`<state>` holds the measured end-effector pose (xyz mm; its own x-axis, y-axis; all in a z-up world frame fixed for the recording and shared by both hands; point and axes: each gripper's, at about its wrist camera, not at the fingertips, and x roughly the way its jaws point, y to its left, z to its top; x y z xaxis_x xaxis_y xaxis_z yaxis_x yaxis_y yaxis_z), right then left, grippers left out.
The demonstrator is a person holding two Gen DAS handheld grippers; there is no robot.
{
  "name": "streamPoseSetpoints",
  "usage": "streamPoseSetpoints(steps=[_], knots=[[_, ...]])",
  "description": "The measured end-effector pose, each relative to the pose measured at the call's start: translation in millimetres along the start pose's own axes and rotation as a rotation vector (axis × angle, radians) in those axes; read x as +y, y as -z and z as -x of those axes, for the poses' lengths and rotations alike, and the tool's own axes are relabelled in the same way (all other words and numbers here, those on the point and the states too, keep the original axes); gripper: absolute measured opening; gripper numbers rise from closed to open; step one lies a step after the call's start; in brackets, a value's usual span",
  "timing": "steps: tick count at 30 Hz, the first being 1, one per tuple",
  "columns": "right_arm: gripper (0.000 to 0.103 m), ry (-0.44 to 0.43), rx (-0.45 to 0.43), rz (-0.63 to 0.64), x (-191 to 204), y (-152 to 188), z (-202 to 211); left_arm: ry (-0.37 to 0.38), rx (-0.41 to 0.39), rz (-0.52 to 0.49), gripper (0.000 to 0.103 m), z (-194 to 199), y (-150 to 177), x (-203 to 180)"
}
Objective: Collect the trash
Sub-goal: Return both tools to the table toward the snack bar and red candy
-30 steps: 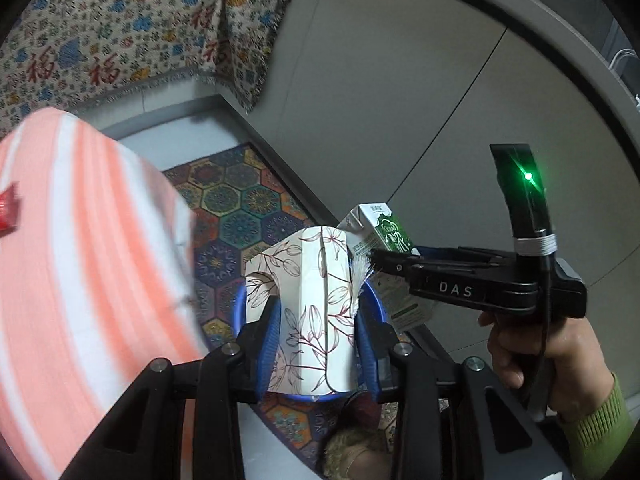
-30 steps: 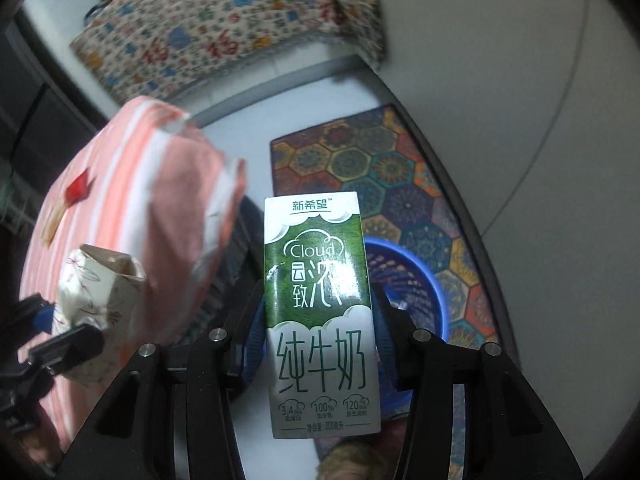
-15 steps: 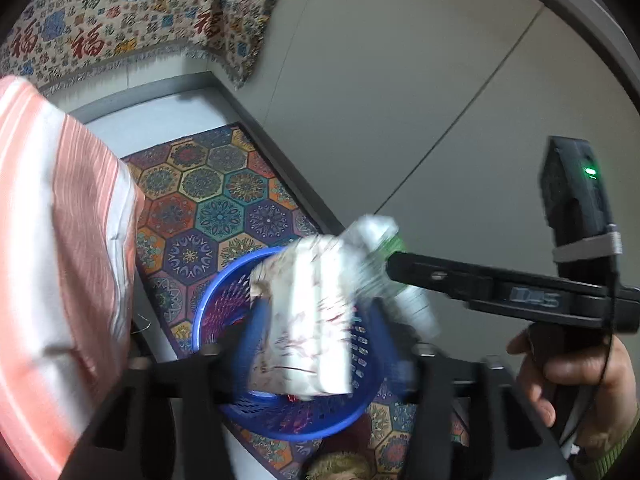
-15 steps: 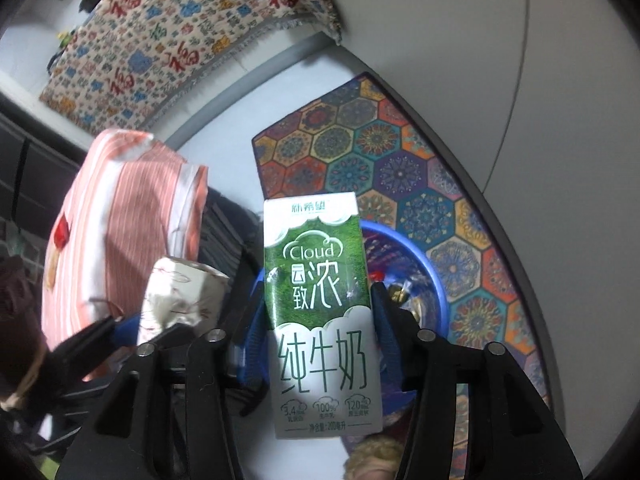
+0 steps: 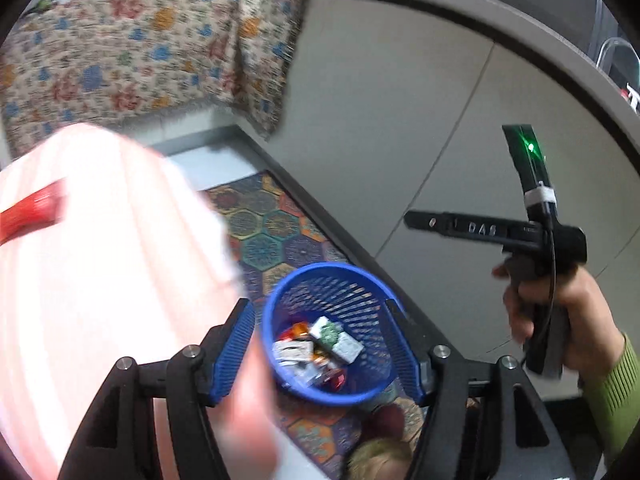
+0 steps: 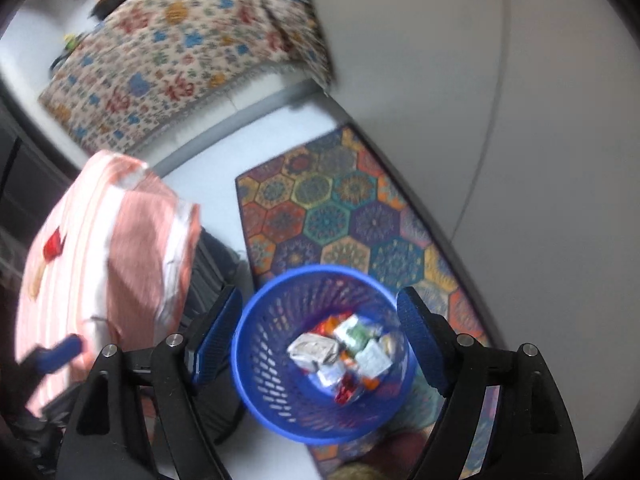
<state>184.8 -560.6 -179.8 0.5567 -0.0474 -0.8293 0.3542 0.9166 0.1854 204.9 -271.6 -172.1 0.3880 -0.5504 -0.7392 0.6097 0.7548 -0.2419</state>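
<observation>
A blue mesh wastebasket (image 5: 362, 280) stands on the patterned rug; it also shows in the right wrist view (image 6: 256, 344). Inside it lie the green-and-white milk carton (image 5: 334, 338), the floral paper cup (image 6: 312, 350) and several wrappers. My left gripper (image 5: 320, 354) is open and empty above the basket. My right gripper (image 6: 320, 338) is open and empty above the basket too, and shows from the side in the left wrist view (image 5: 416, 222). A red wrapper (image 5: 34, 210) lies on the striped tablecloth; it also shows in the right wrist view (image 6: 54, 244).
A table with a pink-and-white striped cloth (image 6: 100, 248) stands left of the basket. A hexagon-patterned rug (image 6: 340, 216) lies along the grey wall (image 5: 400, 112). A floral throw covers furniture (image 5: 120, 60) at the back.
Both grippers have opened. The floral cup and the milk carton have dropped into the blue basket. Both views are blurred by motion.
</observation>
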Motion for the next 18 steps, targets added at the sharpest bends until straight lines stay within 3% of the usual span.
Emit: streamPoseSetpoints(steps=[4,8,14,18], knots=[[0.094,-0.026,-0.079,0.158,66,5,22,-0.149,-0.022,0.063,0.074,47,28,57],[0.097,-0.141,-0.119,0.318,158,27,34,-0.278,-0.034,0.151,0.074,84,50,122],[0.097,-0.323,-0.029,0.572,283,85,16,-0.439,-0.022,0.242,0.074,118,69,209],[0.097,-0.293,-0.001,0.715,328,111,-7,-0.473,0.0,0.27,0.074,118,71,248]])
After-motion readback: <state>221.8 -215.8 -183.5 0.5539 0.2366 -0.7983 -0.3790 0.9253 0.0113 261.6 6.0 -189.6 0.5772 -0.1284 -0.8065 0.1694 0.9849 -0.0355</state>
